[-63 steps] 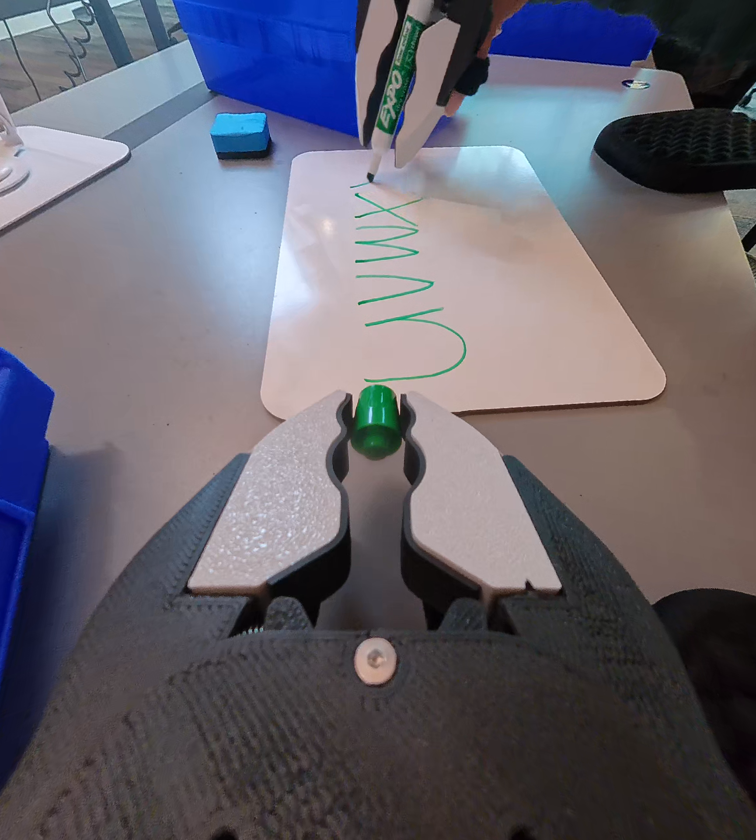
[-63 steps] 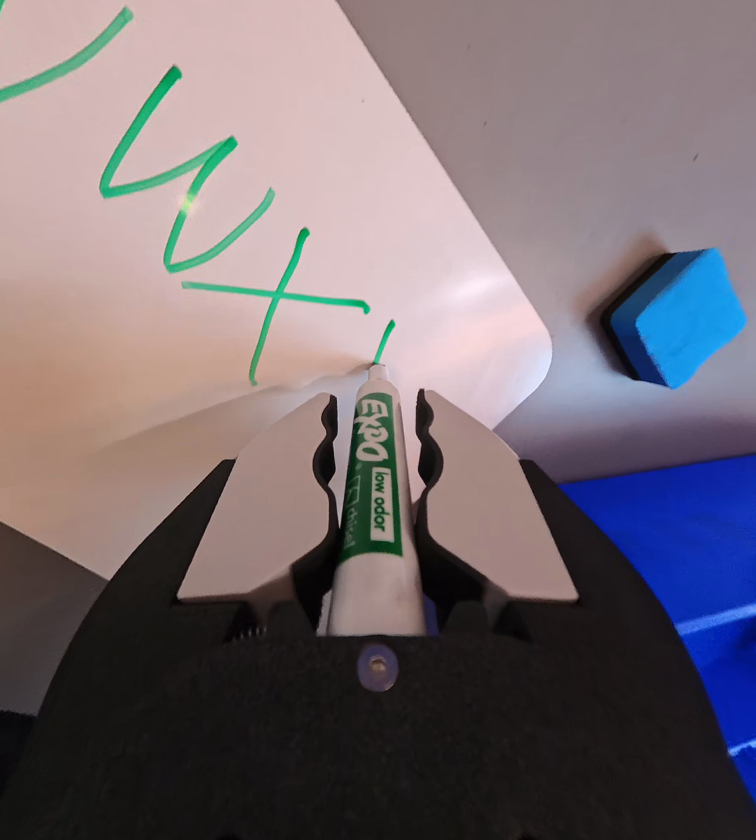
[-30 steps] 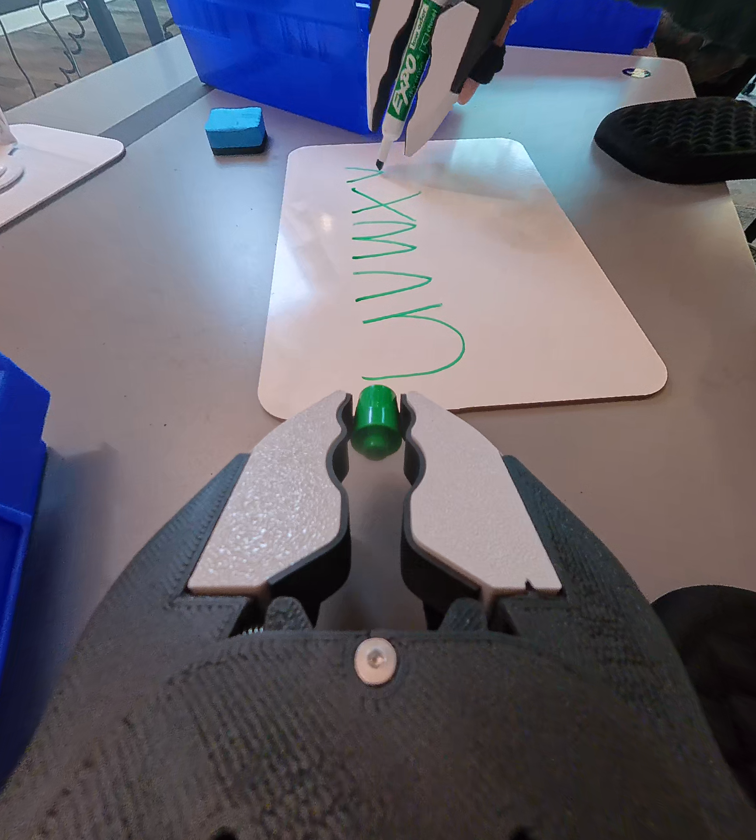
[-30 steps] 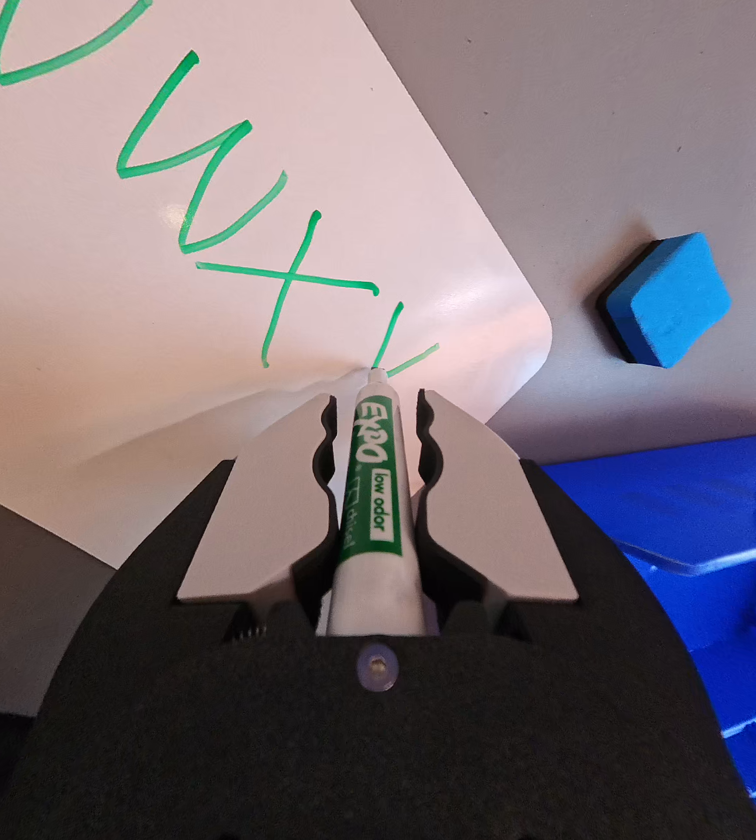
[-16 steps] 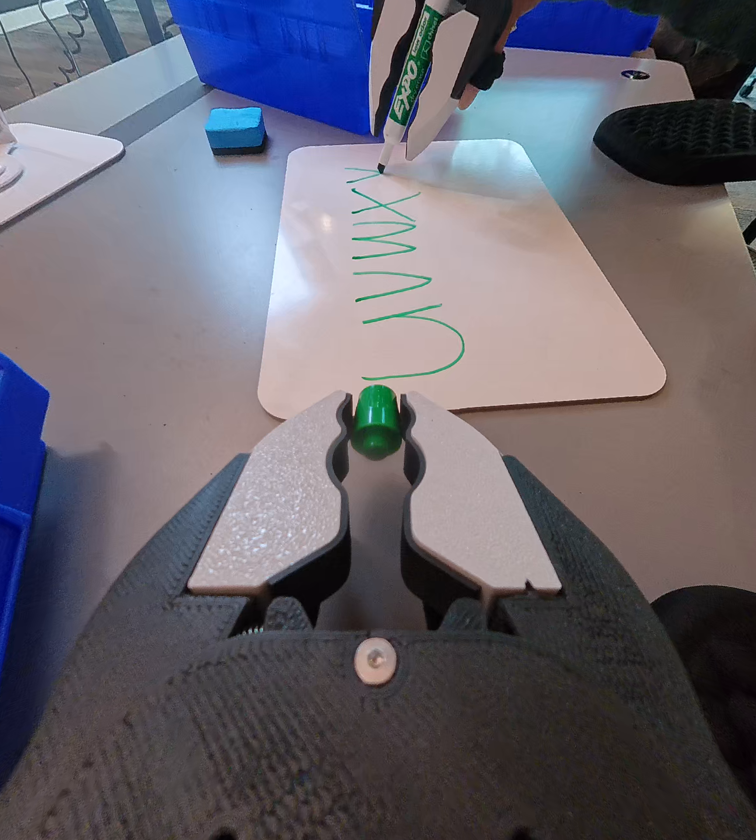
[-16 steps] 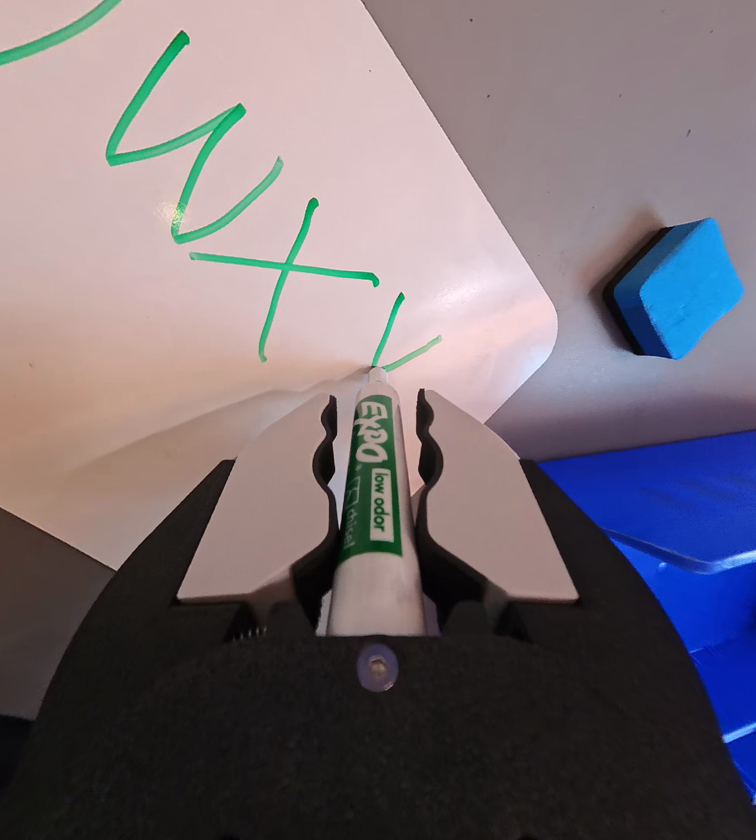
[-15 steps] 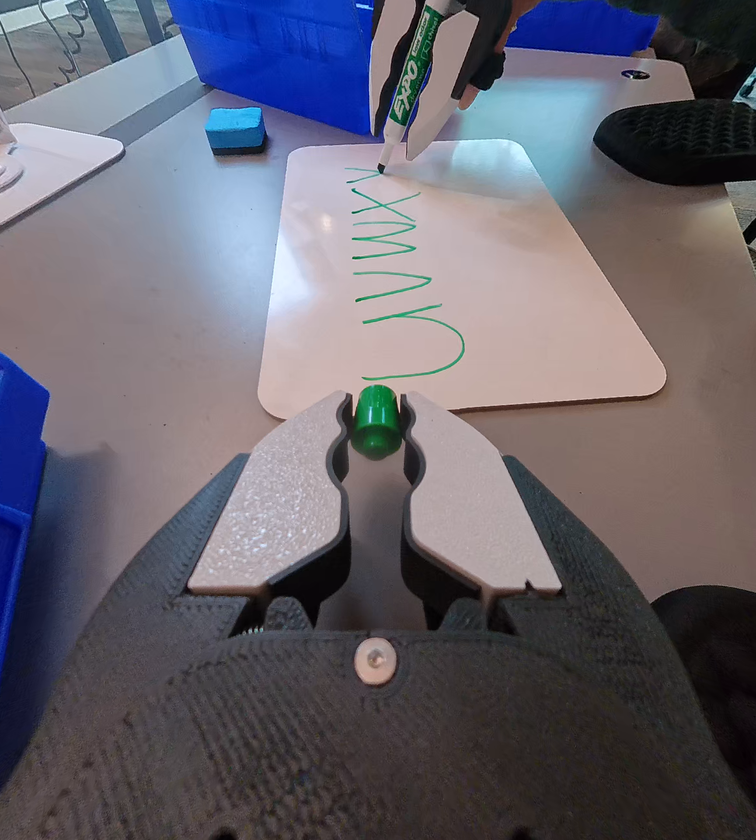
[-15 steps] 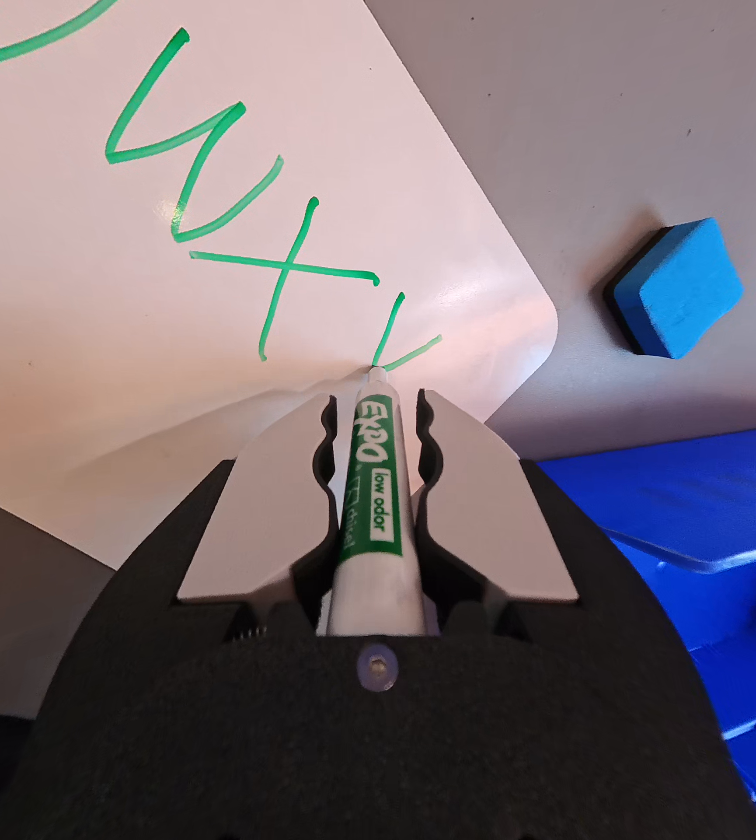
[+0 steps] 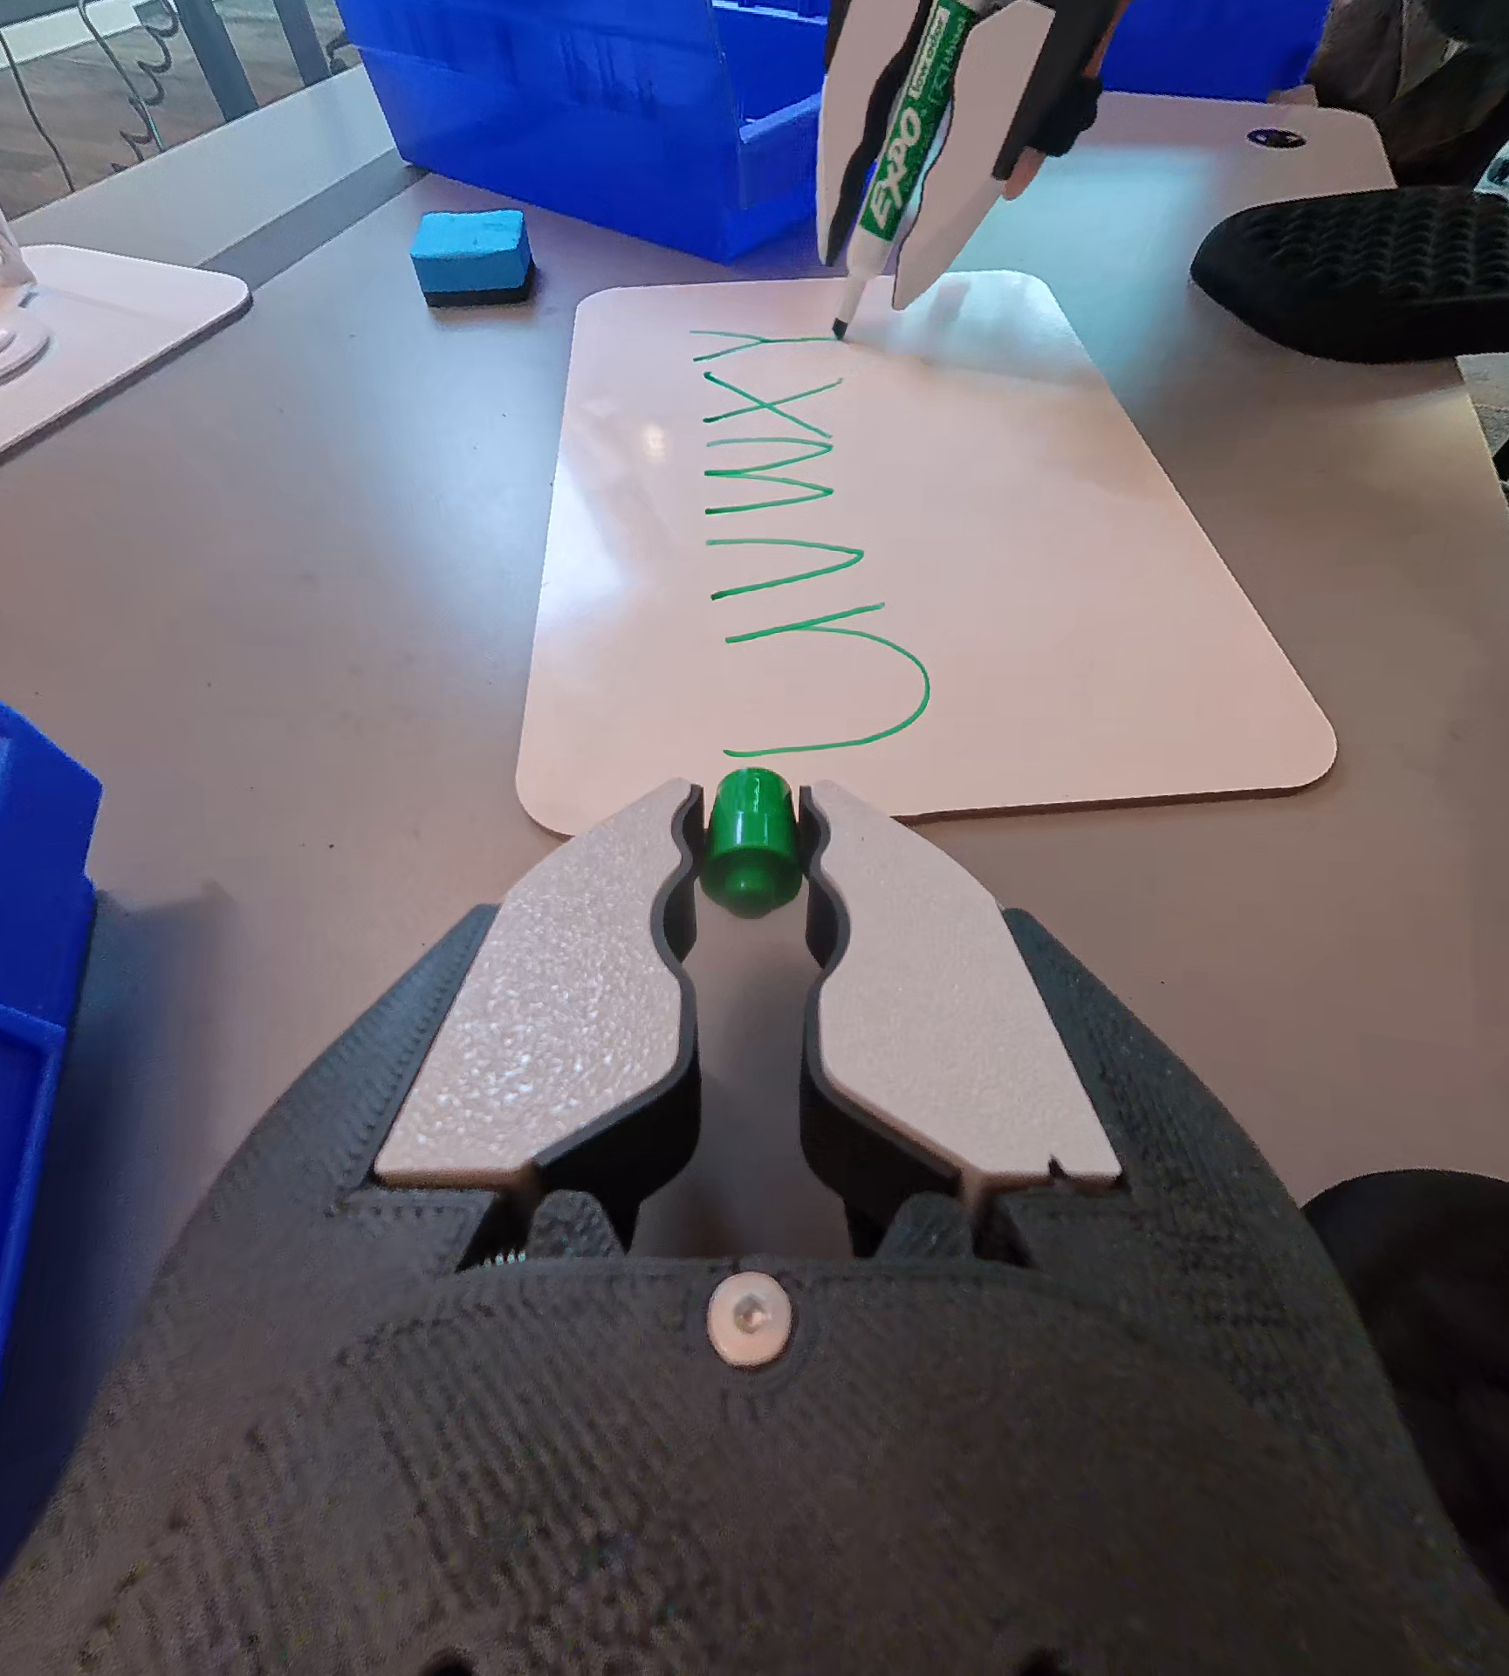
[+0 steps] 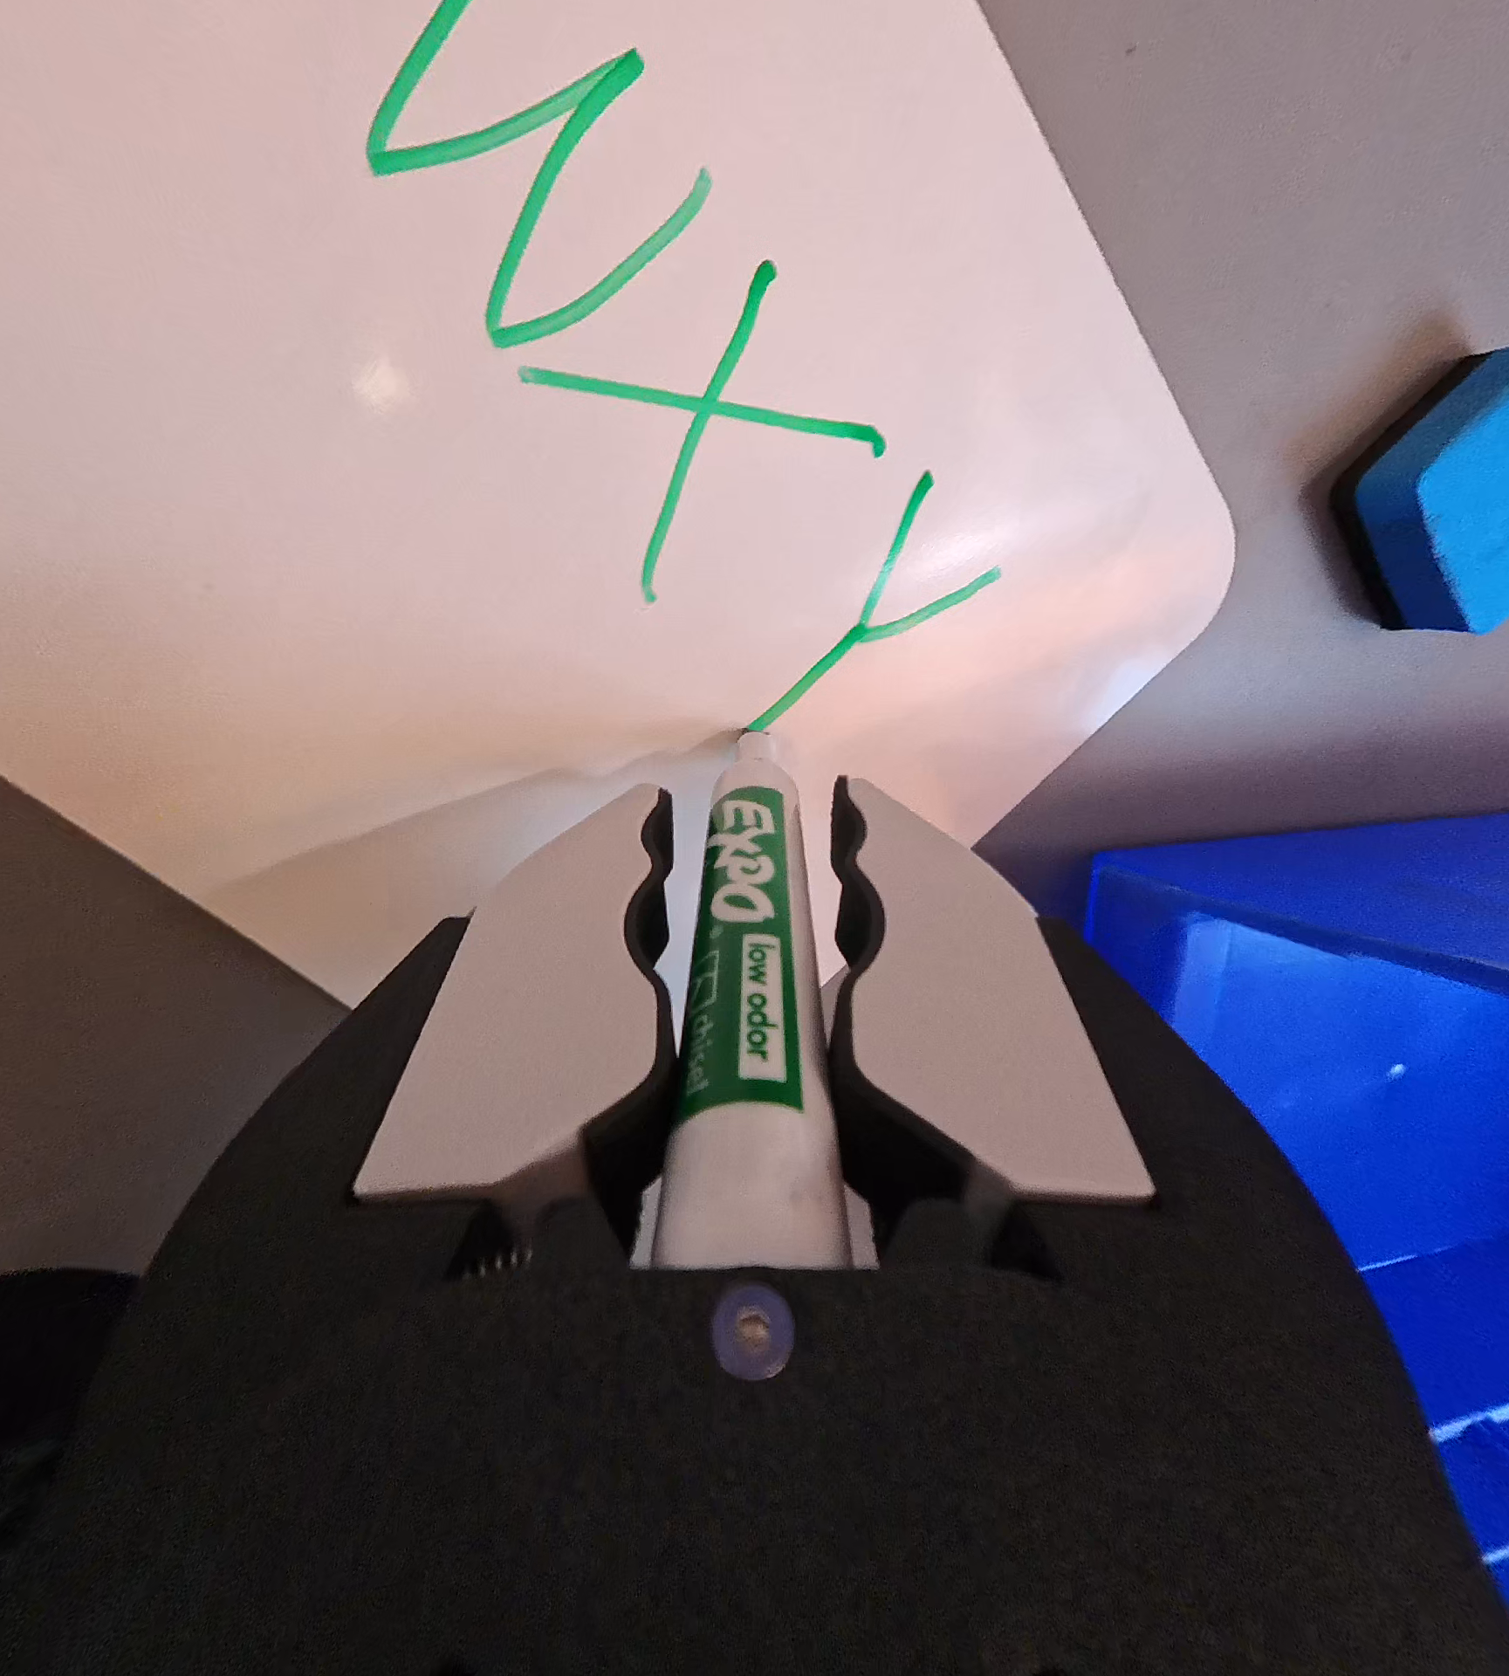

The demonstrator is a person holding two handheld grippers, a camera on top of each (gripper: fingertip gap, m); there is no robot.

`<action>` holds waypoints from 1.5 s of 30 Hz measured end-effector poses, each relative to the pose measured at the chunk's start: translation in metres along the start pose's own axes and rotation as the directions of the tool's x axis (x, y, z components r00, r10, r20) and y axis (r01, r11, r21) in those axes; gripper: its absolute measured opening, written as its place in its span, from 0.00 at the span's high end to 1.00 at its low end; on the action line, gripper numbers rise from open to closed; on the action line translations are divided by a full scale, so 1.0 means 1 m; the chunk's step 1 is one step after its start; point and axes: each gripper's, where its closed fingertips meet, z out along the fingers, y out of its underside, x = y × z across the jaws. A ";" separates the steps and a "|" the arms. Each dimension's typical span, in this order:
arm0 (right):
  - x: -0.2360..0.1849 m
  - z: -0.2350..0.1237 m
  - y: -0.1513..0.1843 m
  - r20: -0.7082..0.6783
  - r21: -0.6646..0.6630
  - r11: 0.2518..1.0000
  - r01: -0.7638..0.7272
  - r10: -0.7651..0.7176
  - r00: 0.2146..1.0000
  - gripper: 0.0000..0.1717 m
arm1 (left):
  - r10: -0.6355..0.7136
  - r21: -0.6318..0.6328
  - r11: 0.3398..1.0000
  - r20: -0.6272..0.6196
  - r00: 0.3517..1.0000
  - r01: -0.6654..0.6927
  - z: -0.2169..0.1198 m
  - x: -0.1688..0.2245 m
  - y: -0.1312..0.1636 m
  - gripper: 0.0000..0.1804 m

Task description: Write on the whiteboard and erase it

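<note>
Low over the table [image 9: 297, 562], the left gripper [image 9: 749, 821] points level at the whiteboard [image 9: 1095, 580], fingers clamped on a green cap [image 9: 750, 848]. Beyond, the right gripper [image 9: 868, 281] tilts steeply down, its top cropped.

Seen from the right wrist view, the right gripper [image 10: 749, 816] grips the marker [image 10: 746, 998]; the nib touching the whiteboard [image 10: 188, 453] is hard to make out. An eraser [image 10: 1485, 490] lies nearby.

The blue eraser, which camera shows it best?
The left wrist view: the eraser shows whole, lying on the table left of the whiteboard. The right wrist view has it larger, but the picture's right edge cuts it off.
</note>
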 end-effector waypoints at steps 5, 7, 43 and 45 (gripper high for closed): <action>0.014 -0.006 -0.013 -0.007 0.043 0.999 -0.014 0.014 1.000 0.79 | -0.005 0.004 1.000 0.005 1.000 0.005 0.000 -0.001 0.000 0.89; 0.033 -0.009 -0.019 -0.053 0.071 0.997 -0.031 0.034 0.998 0.79 | -0.006 0.004 1.000 0.006 1.000 0.006 0.000 -0.001 0.000 0.89; 0.068 0.014 0.005 -0.145 -0.021 0.997 -0.069 0.066 0.987 0.79 | -0.005 0.000 1.000 0.001 1.000 0.005 0.000 0.000 0.000 0.89; 0.057 0.011 0.005 -0.109 -0.019 0.997 -0.068 0.066 0.992 0.79 | -0.008 0.000 1.000 0.000 1.000 0.008 0.000 0.000 0.000 0.89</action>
